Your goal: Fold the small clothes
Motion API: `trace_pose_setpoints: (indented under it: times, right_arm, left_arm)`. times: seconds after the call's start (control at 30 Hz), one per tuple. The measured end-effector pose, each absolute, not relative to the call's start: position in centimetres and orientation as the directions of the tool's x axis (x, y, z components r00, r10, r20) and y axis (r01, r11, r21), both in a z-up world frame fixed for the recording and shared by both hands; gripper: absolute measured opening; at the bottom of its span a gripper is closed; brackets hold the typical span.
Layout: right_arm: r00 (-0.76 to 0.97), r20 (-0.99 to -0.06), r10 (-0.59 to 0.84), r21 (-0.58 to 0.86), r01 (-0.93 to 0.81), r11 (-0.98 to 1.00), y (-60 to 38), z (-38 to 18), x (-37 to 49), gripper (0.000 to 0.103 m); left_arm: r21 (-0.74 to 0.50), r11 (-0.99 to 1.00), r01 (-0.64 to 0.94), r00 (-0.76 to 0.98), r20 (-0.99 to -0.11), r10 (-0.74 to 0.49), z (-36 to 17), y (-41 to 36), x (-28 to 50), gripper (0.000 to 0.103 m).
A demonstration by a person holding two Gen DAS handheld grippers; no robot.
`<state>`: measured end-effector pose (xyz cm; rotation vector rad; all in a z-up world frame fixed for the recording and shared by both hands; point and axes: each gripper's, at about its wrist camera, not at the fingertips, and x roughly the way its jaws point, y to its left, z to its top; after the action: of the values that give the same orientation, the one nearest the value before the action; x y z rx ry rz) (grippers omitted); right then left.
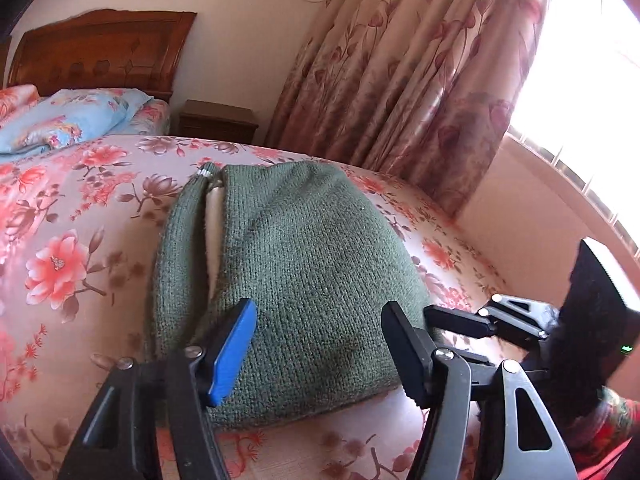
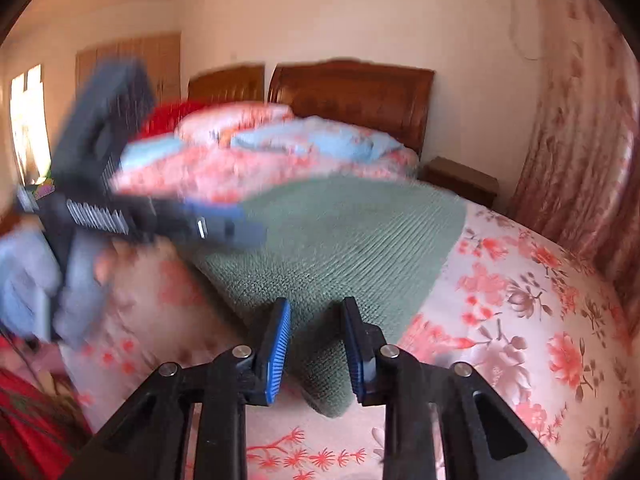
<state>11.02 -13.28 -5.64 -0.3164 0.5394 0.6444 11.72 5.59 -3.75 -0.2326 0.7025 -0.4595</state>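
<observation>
Right now the green knit sweater [image 1: 288, 280] lies folded in a compact bundle on the floral bedsheet [image 1: 80, 208], near the bed's foot edge, with a pale lining strip showing along its left fold. Our left tongs [image 1: 320, 356] stand wide over the near hem, nothing between the pads. Our right tongs [image 2: 316, 352] are narrow, straddling the near corner of the knit; we cannot tell whether the pads actually pinch it. To finish the fold well, we judge we should catch both near corners evenly and keep the layers stacked so the bundle does not splay. Around it, a blue pillow [image 1: 64, 120] and wooden headboard [image 1: 100, 52] sit well apart, a nightstand [image 1: 216, 122] beside the floral curtain [image 1: 400, 72]. Nothing blocks the sweater.
</observation>
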Motion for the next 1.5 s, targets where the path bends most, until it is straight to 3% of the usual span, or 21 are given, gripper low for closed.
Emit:
trace_pose_setpoints:
  times: [0.23, 0.33, 0.57, 0.67, 0.77, 0.87, 1.03, 1.2, 1.27, 1.33, 1.4, 1.5]
  right_arm:
    - [0.701, -0.517, 0.491, -0.111, -0.623, 0.774, -13.6, -3.2, 11.7, 0.027]
    - [0.636, -0.594, 0.492, -0.106, -0.669, 0.736, -12.4, -5.3, 13.0, 0.028]
    - [0.679, -0.536, 0.502, -0.071, -0.628, 0.775, -13.5, -3.7, 15.2, 0.027]
    - [0.636, -0.578, 0.512, -0.039, -0.648, 0.761, -13.4, -5.4, 17.6, 0.026]
    - [0.623, -0.563, 0.542, 0.016, -0.648, 0.761, -14.1, -4.5, 19.0, 0.024]
    - [0.680, -0.525, 0.513, -0.015, -0.610, 0.792, -14.1, -3.1, 20.2, 0.025]
    - [0.632, -0.578, 0.516, 0.044, -0.607, 0.793, -14.1, -4.7, 24.8, 0.026]
    - [0.680, -0.566, 0.466, -0.030, -0.582, 0.812, -12.8, -3.0, 26.2, 0.026]
    - [0.673, -0.615, 0.411, -0.066, -0.564, 0.823, -12.2, -4.4, 28.5, 0.028]
    - [0.606, -0.668, 0.431, 0.037, -0.552, 0.833, -12.9, -6.0, 31.0, 0.028]
    - [0.586, -0.649, 0.485, 0.191, -0.492, 0.850, -14.7, -5.4, 32.0, 0.028]
    - [0.634, -0.620, 0.462, 0.215, -0.428, 0.878, -15.8, -4.0, 30.6, 0.028]
  left_arm:
    - [-0.400, 0.861, 0.314, 0.685, -0.533, -0.497, -4.0, 6.1, 11.8, 0.103]
    - [-0.386, 0.866, 0.317, 0.680, -0.544, -0.491, -4.0, 5.9, 11.8, 0.103]
    - [-0.386, 0.863, 0.326, 0.682, -0.537, -0.497, -4.1, 5.8, 11.6, 0.103]
    - [-0.376, 0.867, 0.326, 0.680, -0.545, -0.491, -4.1, 5.7, 11.7, 0.103]
    - [-0.368, 0.871, 0.326, 0.677, -0.552, -0.487, -4.0, 5.5, 11.6, 0.103]
    - [-0.371, 0.869, 0.327, 0.678, -0.548, -0.490, -4.0, 5.3, 11.6, 0.103]
    - [-0.334, 0.883, 0.331, 0.675, -0.570, -0.469, -4.0, 4.7, 11.6, 0.103]
    - [-0.338, 0.883, 0.325, 0.674, -0.572, -0.467, -4.1, 4.5, 11.7, 0.103]
    - [-0.310, 0.894, 0.324, 0.674, -0.588, -0.448, -4.0, 4.1, 11.7, 0.103]
    - [-0.282, 0.904, 0.321, 0.672, -0.605, -0.428, -4.0, 3.7, 11.7, 0.103]
    - [-0.258, 0.911, 0.321, 0.671, -0.617, -0.411, -4.0, 3.4, 11.6, 0.103]
    - [-0.233, 0.918, 0.320, 0.676, -0.623, -0.393, -4.0, 3.1, 11.5, 0.103]
